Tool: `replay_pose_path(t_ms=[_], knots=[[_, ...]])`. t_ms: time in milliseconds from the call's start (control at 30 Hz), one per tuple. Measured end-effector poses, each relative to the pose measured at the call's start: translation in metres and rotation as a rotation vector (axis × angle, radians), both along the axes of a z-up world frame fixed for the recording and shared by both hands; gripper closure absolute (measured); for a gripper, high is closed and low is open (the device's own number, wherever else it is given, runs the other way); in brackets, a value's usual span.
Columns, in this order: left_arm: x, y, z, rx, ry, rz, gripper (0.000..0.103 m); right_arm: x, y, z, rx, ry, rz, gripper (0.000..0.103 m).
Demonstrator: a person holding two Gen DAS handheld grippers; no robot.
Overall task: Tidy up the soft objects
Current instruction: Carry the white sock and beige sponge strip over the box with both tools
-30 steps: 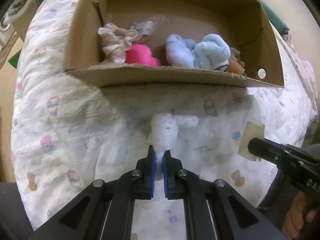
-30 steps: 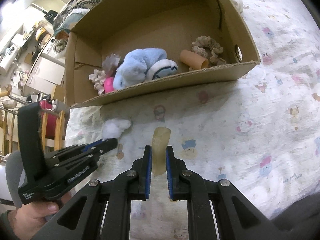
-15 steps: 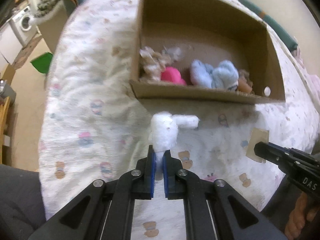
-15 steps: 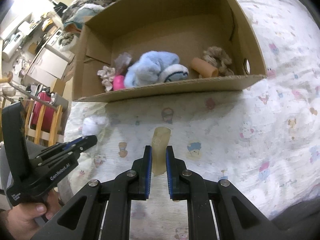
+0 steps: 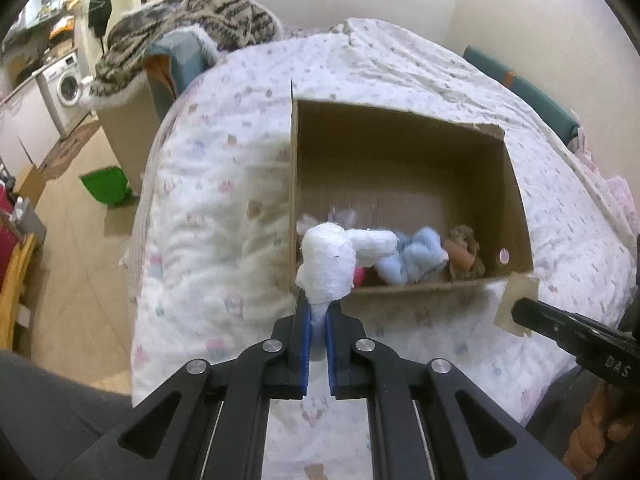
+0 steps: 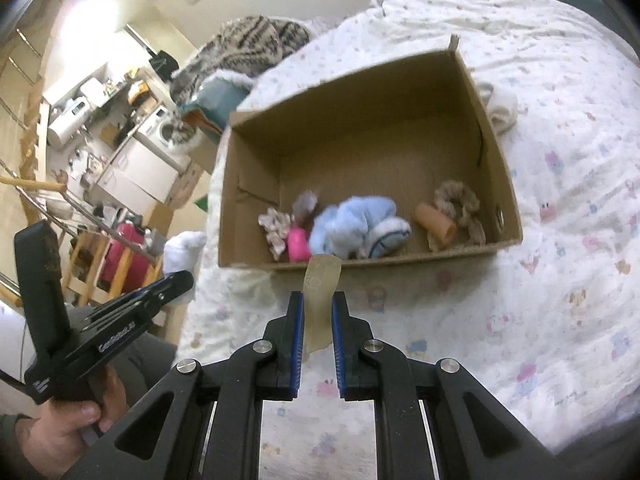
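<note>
My left gripper (image 5: 317, 320) is shut on a white fluffy soft toy (image 5: 332, 264) and holds it up before the near left corner of an open cardboard box (image 5: 400, 152). My right gripper (image 6: 316, 312) is shut on a flat beige soft piece (image 6: 320, 292), held above the quilt in front of the box's near wall (image 6: 400, 258). In the box lie a blue plush (image 6: 356, 228), a pink item (image 6: 298, 242), a floral scrunchie (image 6: 274, 226), an orange tube (image 6: 434, 224) and a brown scrunchie (image 6: 460, 208). The left gripper shows in the right wrist view (image 6: 176, 284), the right one in the left wrist view (image 5: 520, 308).
The box stands on a bed with a white patterned quilt (image 5: 224, 200). A white sock or cloth (image 6: 502, 108) lies beyond the box's right side. A striped blanket (image 5: 192, 16) lies over a bin at the bed's far left. Floor, a green dustpan (image 5: 106, 186) and a washing machine (image 5: 66, 84) are left.
Both grippers have risen and pulled back from the box with their loads still held. The box now looks smaller and I see into it from above.
</note>
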State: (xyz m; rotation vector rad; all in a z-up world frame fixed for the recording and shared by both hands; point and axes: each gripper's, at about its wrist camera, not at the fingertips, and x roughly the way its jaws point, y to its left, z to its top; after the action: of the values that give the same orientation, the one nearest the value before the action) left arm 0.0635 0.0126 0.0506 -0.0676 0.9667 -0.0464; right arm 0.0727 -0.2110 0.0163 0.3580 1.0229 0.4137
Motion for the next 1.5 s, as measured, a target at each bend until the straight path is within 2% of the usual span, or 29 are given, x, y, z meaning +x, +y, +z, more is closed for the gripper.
replay_pose_path(t_ms=[267, 600, 700, 933, 1300, 1500], knots=[[0.040, -0.012, 0.007, 0.004, -0.027, -0.040, 0.097, 0.028, -0.019, 0.006, 0.007, 0.006, -0.075, 0.088], [0.078, -0.029, -0.022, -0.016, 0.026, -0.070, 0.096, 0.073, -0.018, -0.008, -0.070, 0.031, -0.071, 0.088], [0.082, -0.034, -0.033, 0.003, 0.031, -0.084, 0.096, 0.085, -0.017, -0.020, -0.083, 0.059, -0.078, 0.088], [0.085, -0.028, -0.045, -0.003, 0.041, -0.048, 0.096, 0.087, -0.017, -0.043, -0.090, 0.124, -0.091, 0.088], [0.087, -0.026, -0.054, -0.009, 0.062, -0.046, 0.096, 0.088, -0.013, -0.051, -0.112, 0.159, -0.078, 0.088], [0.084, -0.024, -0.050, -0.014, 0.039, -0.036, 0.096, 0.089, -0.013, -0.051, -0.111, 0.163, -0.080, 0.088]])
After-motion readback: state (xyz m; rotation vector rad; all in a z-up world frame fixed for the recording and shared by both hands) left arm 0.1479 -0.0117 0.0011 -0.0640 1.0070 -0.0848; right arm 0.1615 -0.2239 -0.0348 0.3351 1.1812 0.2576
